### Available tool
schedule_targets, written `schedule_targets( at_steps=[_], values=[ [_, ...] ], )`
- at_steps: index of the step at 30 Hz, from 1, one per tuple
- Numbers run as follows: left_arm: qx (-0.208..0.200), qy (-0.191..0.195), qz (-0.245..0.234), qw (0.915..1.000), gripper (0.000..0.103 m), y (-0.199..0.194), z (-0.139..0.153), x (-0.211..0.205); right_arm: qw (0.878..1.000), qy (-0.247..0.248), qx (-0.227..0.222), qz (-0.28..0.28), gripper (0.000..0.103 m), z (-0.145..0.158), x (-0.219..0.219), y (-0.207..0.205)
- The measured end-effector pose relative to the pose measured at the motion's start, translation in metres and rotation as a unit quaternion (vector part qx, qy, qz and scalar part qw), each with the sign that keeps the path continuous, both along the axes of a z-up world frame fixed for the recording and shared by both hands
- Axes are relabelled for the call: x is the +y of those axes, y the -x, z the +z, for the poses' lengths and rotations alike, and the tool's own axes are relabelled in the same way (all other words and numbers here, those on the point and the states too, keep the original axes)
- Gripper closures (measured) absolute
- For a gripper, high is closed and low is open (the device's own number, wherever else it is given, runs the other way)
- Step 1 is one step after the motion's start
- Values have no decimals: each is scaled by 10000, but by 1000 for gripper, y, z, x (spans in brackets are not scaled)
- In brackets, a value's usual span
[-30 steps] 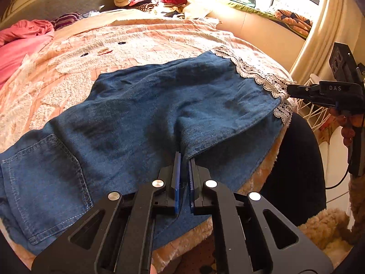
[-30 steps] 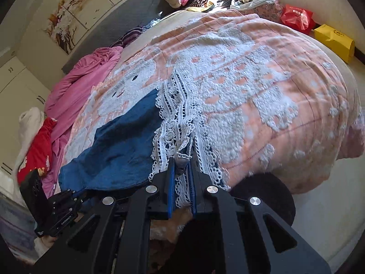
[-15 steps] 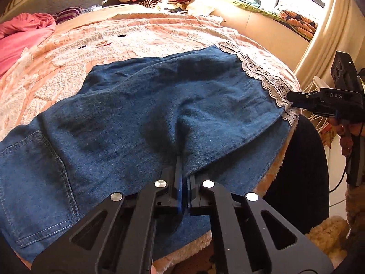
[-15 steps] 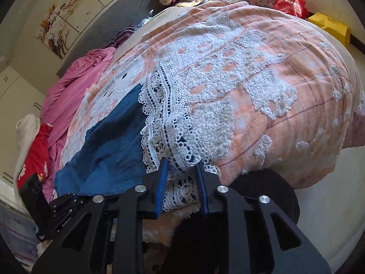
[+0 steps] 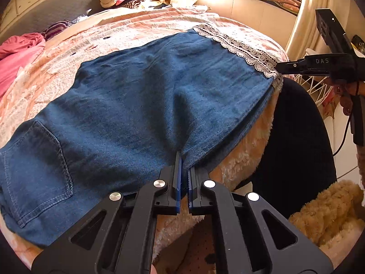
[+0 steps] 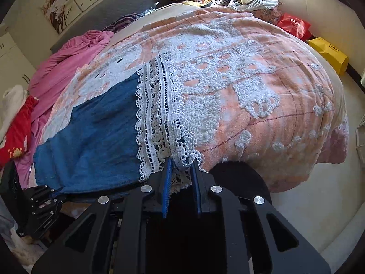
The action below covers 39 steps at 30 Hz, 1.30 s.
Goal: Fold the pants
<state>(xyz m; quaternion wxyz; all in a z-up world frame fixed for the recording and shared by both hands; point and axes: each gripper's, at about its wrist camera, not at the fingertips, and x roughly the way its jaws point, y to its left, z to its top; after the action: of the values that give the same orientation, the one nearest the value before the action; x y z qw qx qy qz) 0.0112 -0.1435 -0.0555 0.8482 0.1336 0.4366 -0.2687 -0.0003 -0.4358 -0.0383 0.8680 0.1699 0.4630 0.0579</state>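
Pants (image 5: 141, 105) flat on bed (image 5: 159, 25); left claw (image 5: 183, 171) pinched shut on denim edge, right claw (image 6: 180, 171) slightly apart around lace hem (image 6: 159, 123) at three o'clock, keeping cloth stretched.

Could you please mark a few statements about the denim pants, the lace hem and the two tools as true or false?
1. The left tool is shut on the near edge of the denim pants. True.
2. The lace hem is black. False: it is white.
3. The right tool has lace between its blades, which stand slightly apart. True.
4. The pants lie on a bare wooden table. False: they lie on a peach and white blanket on a bed.
5. A back pocket shows at the left in the left wrist view. True.
6. The pants are already folded into a small square. False: they lie spread along the bed's near edge.
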Motion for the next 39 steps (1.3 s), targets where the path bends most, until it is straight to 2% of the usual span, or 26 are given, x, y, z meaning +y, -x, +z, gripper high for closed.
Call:
schedule_targets(
  at_steps=[4,8,10,13,14,16,19,22,24,26,28,30,33,36,38,39],
  values=[
    [-3,67,8,10000,102,1,2,2,9996,272,-11,51,87,3,5,1],
    [175,58,9,9998,102,-5,-9,1,9999,151,51,17,85,-1,2,0],
    [185,22,-18,9998,101,-5,-11,0,9999,99,39,-62,79,4,0,3],
    [280,228,-58,9993,92,-3,-7,3,9996,120,-228,-87,78,22,1,12],
    [333,304,-63,9990,84,-2,-6,4,9994,86,-343,-47,75,29,4,15],
    [385,444,-73,9982,79,4,-2,9,9985,-5,-526,123,66,40,15,16],
    [422,708,99,9966,77,10,6,23,9955,-23,-629,703,63,44,46,6],
    [288,938,593,9934,69,14,22,50,9917,37,-445,1203,62,32,79,-12],
    [91,1053,1123,9880,58,15,35,78,9887,131,-344,1454,62,23,97,-22],
    [-113,1091,1714,9791,54,15,45,109,9858,196,-293,1642,58,15,109,-29],
    [-334,1041,2407,9644,51,17,53,143,9860,233,-140,1644,55,6,113,-36],
    [-478,920,3074,9459,37,16,55,174,9863,234,-10,1635,55,-3,112,-38],
    [-558,598,3687,9260,33,8,53,203,9867,225,88,1604,54,-11,110,-36],
    [-341,637,3886,9186,32,-6,40,218,9871,178,97,1589,53,-13,108,-32],
    [-176,709,3831,9208,32,-14,30,216,9874,142,128,1570,53,-13,106,-30],
    [-72,774,3844,9199,43,-19,24,214,9872,146,137,1581,53,-13,106,-30]
  ],
)
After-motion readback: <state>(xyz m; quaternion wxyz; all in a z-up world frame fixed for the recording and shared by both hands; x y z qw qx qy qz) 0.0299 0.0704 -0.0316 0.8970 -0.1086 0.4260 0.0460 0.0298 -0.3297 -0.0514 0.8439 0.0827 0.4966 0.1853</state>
